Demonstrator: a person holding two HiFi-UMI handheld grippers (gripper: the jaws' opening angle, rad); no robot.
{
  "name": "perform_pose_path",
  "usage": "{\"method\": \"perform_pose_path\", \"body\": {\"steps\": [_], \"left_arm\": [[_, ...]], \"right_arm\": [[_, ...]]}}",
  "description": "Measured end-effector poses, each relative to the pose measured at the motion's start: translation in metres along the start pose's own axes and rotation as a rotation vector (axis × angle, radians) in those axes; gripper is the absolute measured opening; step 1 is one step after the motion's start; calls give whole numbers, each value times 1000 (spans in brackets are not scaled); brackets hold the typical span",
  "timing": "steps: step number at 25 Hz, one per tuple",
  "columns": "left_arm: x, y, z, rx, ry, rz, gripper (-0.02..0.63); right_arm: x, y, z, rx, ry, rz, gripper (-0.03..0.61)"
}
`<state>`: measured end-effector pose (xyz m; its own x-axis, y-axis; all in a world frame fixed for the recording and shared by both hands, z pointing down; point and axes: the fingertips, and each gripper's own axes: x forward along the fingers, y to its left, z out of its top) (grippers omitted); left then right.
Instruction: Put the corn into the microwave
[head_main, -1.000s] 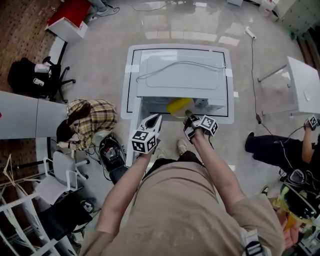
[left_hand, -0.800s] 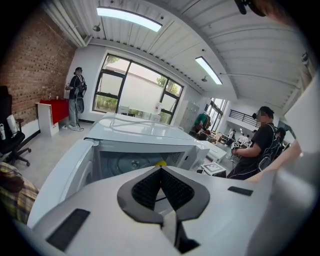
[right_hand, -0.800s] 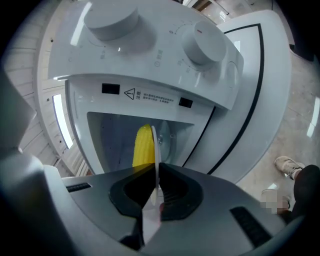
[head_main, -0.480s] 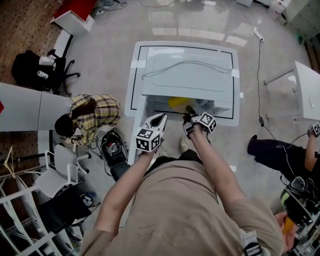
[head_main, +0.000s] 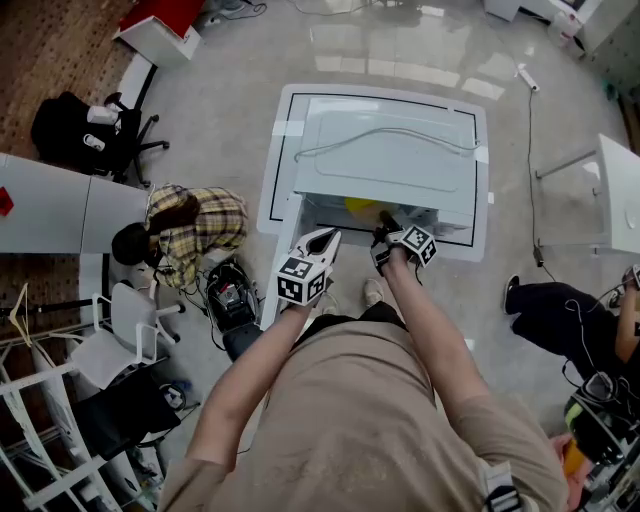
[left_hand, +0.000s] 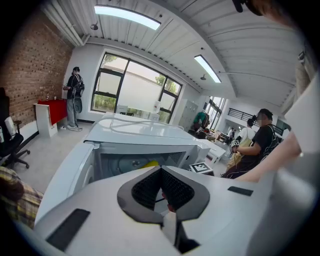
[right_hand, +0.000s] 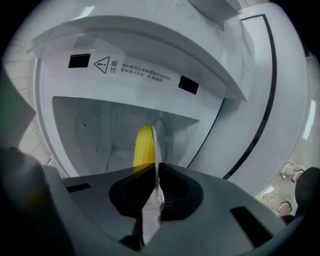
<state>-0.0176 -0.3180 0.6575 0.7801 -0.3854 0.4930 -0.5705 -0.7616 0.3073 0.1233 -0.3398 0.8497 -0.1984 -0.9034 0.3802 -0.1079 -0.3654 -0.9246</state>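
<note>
The white microwave (head_main: 385, 150) stands on a white table (head_main: 281, 170) with its front open toward me. My right gripper (head_main: 383, 222) is shut on the rim of a thin white plate (right_hand: 155, 150) that carries the yellow corn (right_hand: 144, 147). Plate and corn reach into the cavity (right_hand: 100, 130); in the head view only a yellow sliver of the corn (head_main: 360, 207) shows under the microwave's top edge. My left gripper (head_main: 325, 240) hangs just left of the opening, shut and empty. From the left gripper view the microwave (left_hand: 140, 137) and a bit of corn (left_hand: 150, 163) lie ahead.
A grey cable (head_main: 380, 135) lies on top of the microwave. A person in a plaid shirt (head_main: 190, 225) crouches left of the table beside a white desk (head_main: 60, 215). Another person in black (head_main: 560, 305) is on the floor at the right.
My right gripper has pushed forward and down, carrying plate and corn deeper into the microwave; less yellow shows in the head view. The left gripper has stayed put.
</note>
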Motion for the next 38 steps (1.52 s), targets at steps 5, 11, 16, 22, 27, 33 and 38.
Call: {"method": "perform_pose_path", "body": {"steps": [5,11,16,22,27,33,38], "left_arm": [[-4,4,1,2,-1,9,5],[-9,9,0,3,3,17,5],[-8,11,-1,5,3,21,5],[-7,12,-1,3,-1,19,5],[-6,12,2,3,-2,15,5],[-7,16,5,-4,-12,17,5],[-7,17,8,-10,-20,14,5]], "right_arm": [[5,-4,-1,2,-2,-11,17],[9,-8,-1,-4,-11,-12,15],[18,-14,4,10,-15,-36,15],[23,-14,6,22,-22,-85,15],[28,-13,10,-56,-14,-150,17],[33,3,0,-179,80,-149,173],[31,1,-8,-255,159,-189,183]]}}
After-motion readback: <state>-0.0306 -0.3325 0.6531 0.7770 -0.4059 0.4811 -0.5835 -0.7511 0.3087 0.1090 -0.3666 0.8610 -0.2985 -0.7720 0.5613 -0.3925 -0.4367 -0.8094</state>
